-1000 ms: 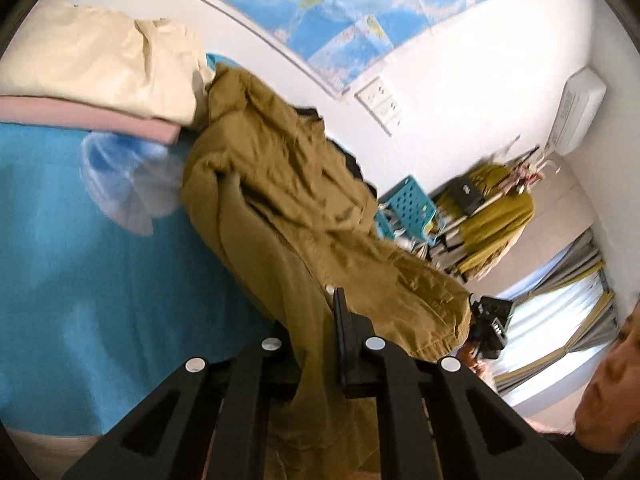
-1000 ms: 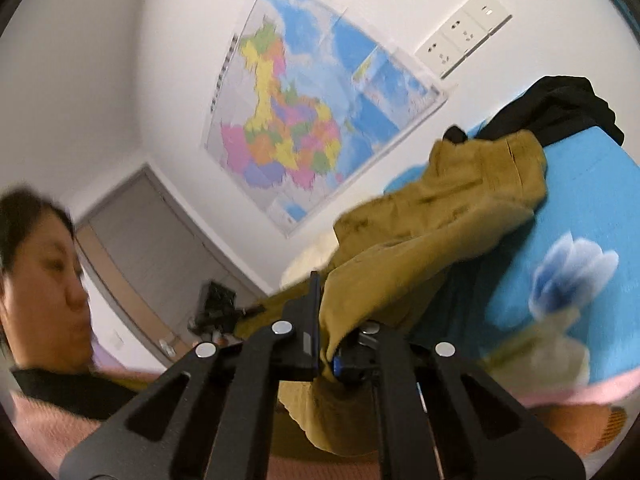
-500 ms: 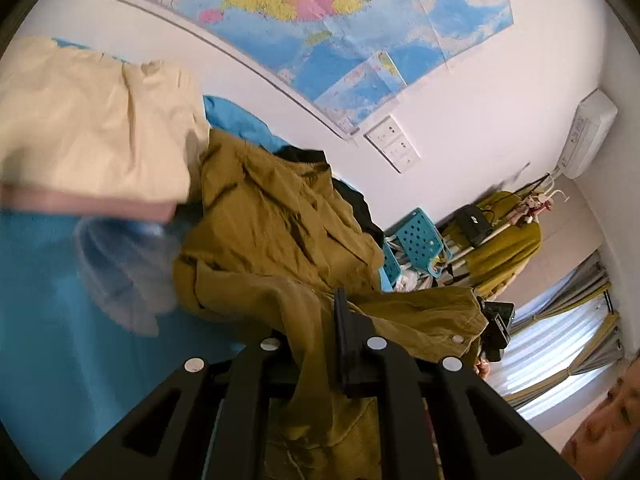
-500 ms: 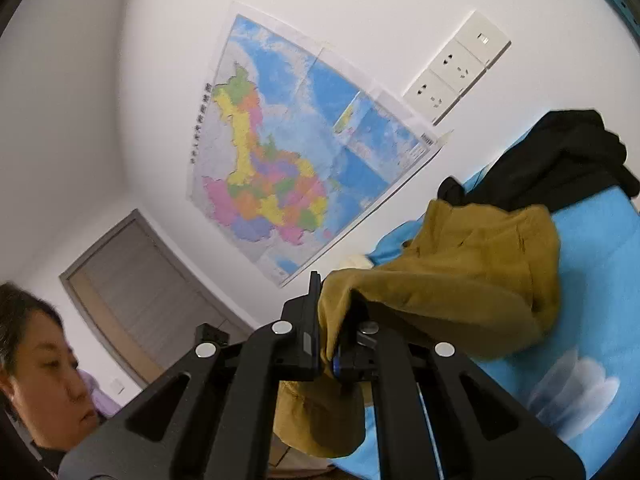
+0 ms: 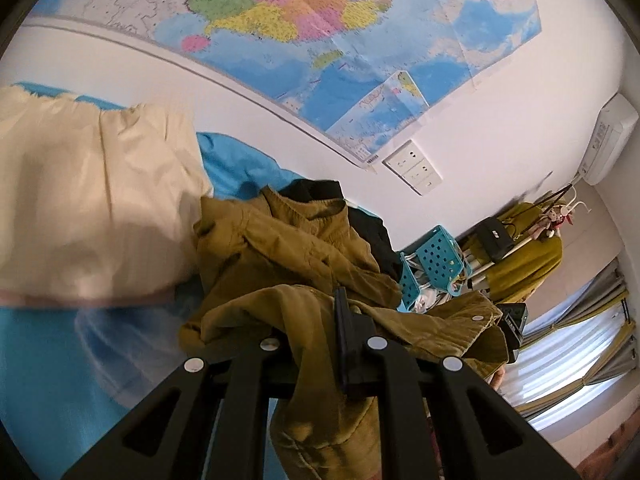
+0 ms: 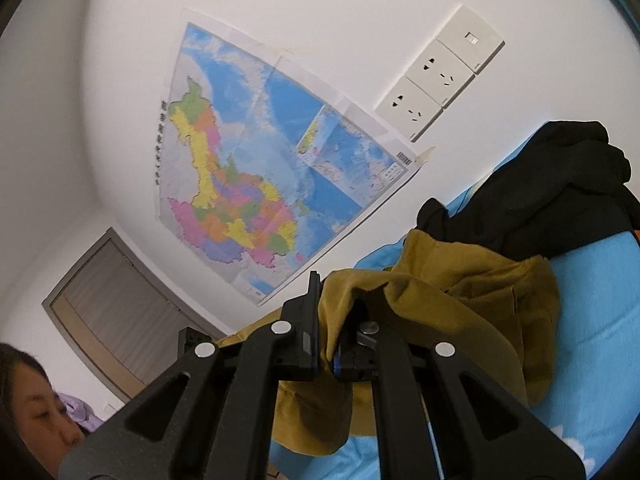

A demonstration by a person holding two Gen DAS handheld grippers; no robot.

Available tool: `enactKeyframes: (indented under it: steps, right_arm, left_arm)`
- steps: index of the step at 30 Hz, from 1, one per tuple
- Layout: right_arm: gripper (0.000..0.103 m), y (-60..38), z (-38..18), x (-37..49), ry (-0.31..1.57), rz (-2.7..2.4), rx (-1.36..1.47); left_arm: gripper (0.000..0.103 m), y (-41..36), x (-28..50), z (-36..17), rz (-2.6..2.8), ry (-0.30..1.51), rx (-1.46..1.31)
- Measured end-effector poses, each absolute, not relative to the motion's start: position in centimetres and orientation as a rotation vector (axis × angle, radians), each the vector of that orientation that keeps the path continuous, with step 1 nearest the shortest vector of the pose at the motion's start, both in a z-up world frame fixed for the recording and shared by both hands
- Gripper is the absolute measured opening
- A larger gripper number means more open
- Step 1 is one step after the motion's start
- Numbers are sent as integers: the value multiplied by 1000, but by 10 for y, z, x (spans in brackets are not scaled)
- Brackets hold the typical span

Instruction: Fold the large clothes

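Note:
An olive-brown jacket [image 5: 296,248] lies bunched on the blue bed sheet [image 5: 36,360]; it also shows in the right wrist view [image 6: 472,292]. My left gripper [image 5: 316,320] is shut on a fold of the jacket, whose cloth drapes over and hides the left finger. My right gripper [image 6: 338,308] is shut on another edge of the jacket, with cloth bulging between the pads. Both grippers hold the jacket lifted and tilted toward the wall.
A cream garment [image 5: 88,208] on a pink one lies at the left. A black garment [image 6: 560,184] lies behind the jacket by the wall. A map [image 6: 260,184] and sockets [image 6: 440,72] are on the wall. A teal basket [image 5: 436,260] and a clothes rack [image 5: 532,248] stand at right. The person's face [image 6: 36,408] is at lower left.
Both grippers have risen and tilted up toward the wall, carrying the jacket; the jacket has gone from stretched out to bunched closer to the far edge of the bed.

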State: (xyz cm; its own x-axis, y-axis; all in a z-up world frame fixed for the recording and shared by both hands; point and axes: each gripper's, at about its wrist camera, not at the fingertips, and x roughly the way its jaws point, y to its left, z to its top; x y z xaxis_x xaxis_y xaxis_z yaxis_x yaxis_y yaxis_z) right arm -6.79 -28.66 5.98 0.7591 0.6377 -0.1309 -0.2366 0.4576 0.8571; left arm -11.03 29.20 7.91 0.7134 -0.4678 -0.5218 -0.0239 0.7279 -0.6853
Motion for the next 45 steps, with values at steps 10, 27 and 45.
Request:
enactKeyframes:
  steps: [10,27,45]
  right_arm:
    - [5,-297,38,-7,550,491,999]
    - [5,-308,-27,70,698,363,1098]
    - [54,-249,8,47,673,421,747]
  left_arm:
    - [10,310,-48,70,-204,822,-740]
    - [14,332,35,23,-88,955,-761]
    - [14,337,74,-24,18,1057,-757]
